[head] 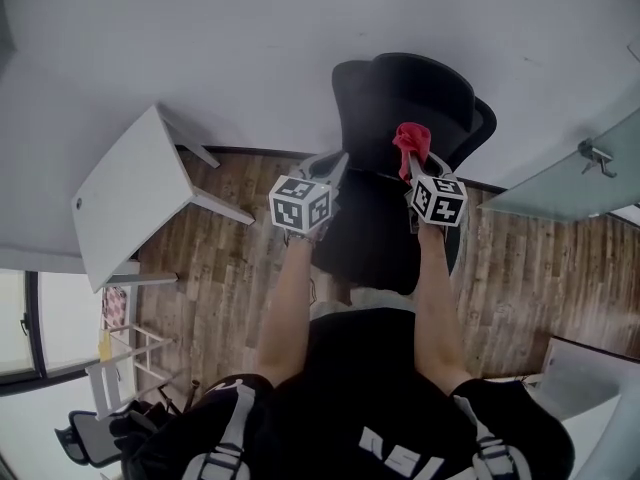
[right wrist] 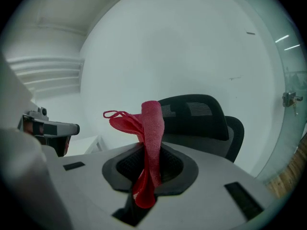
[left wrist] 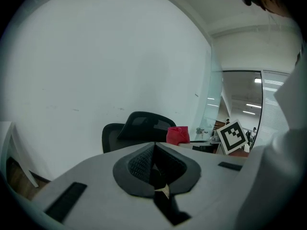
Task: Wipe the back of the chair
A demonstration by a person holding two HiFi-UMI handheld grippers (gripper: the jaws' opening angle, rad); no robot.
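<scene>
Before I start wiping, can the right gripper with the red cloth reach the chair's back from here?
Probably yes. The right gripper, shut on the red cloth, points straight at the chair back, and nothing visible stands between them.

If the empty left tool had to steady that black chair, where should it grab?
Probably the top edge of the headrest of the chair, coming from the seat side: it is a slim raised rim facing the left gripper, whose shut jaws must open first.
</scene>
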